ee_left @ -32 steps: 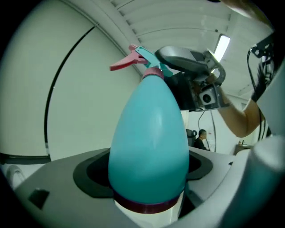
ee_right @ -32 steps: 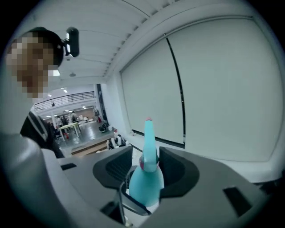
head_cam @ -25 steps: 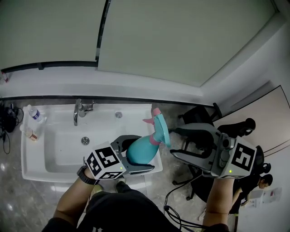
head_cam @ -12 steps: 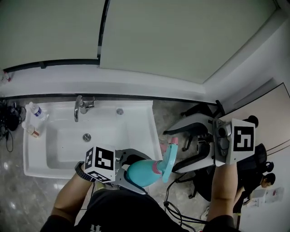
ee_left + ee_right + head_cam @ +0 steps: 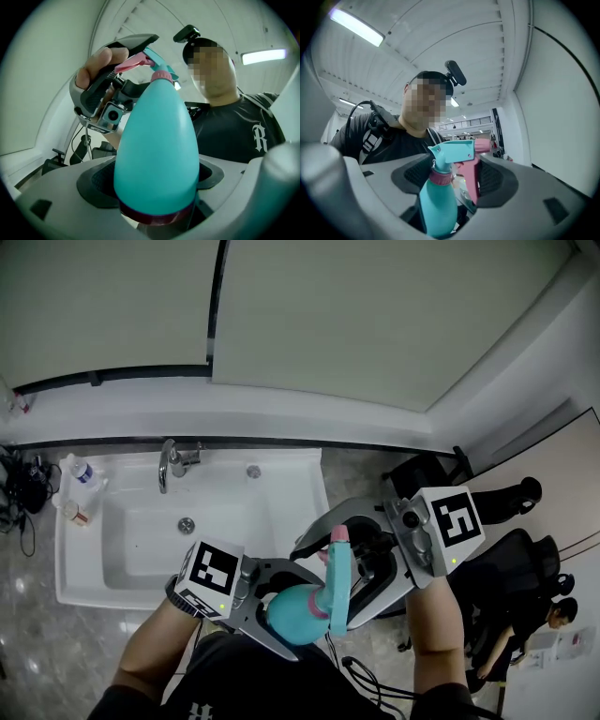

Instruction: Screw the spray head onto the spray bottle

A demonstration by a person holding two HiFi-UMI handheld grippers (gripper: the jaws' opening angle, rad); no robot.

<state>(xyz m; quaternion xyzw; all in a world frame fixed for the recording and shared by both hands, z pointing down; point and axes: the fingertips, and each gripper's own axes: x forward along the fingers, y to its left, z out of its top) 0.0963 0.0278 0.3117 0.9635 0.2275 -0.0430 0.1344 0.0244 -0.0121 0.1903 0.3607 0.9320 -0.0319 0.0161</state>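
A teal spray bottle (image 5: 286,610) lies nearly level in front of my body, with my left gripper (image 5: 302,617) shut on its body. In the left gripper view the bottle (image 5: 157,140) fills the gap between the pads. Its teal spray head (image 5: 338,577), with a pink nozzle and trigger, sits on the pink collar at the neck. My right gripper (image 5: 323,589) faces the left one, and its jaws have just been opening. The spray head (image 5: 454,151) stands between them, with neither pad pressing on it.
A white sink (image 5: 70,559) with a chrome faucet (image 5: 173,460) lies ahead on the left, a small bottle (image 5: 80,472) beside it. Black office chairs (image 5: 525,559) and floor cables crowd the right. A person (image 5: 562,615) sits at the lower right.
Both grippers have drawn in toward my body. The bottle has swung from pointing up over the sink edge to lying level, and the right gripper has moved left around the spray head with wider jaws.
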